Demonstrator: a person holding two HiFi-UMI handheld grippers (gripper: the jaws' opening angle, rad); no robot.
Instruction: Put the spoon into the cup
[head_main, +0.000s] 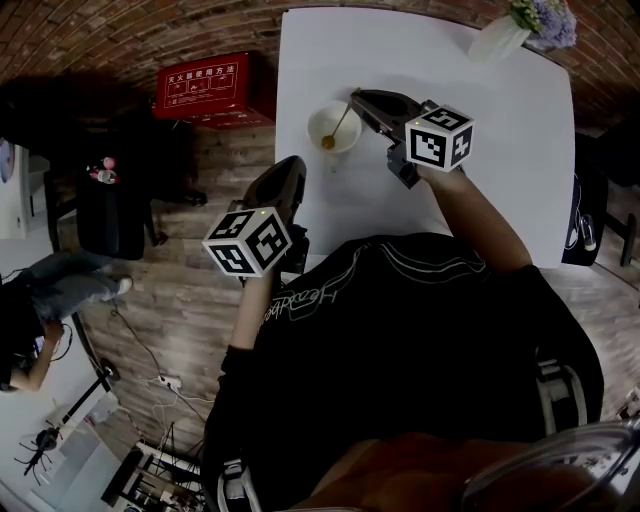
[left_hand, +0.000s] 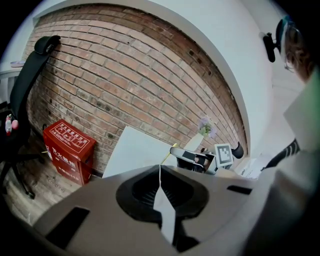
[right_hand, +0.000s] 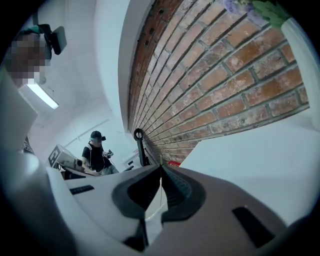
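Observation:
A white cup (head_main: 333, 126) stands near the left edge of the white table (head_main: 480, 150). A thin gold spoon (head_main: 339, 124) leans in it, bowl down inside the cup. My right gripper (head_main: 357, 97) is shut on the top of the spoon's handle, just right of the cup. In the right gripper view the jaws (right_hand: 160, 166) are closed with the thin handle tip between them. My left gripper (head_main: 293, 163) hangs off the table's left edge, below the cup, shut and holding nothing (left_hand: 160, 167). From the left gripper view the spoon (left_hand: 164, 157) and right gripper (left_hand: 176, 150) show far off.
A vase of flowers (head_main: 520, 25) stands at the table's far right corner. A red box (head_main: 205, 88) sits on the wooden floor left of the table, by the brick wall. A black chair (head_main: 110, 210) and a person (head_main: 40, 300) are further left.

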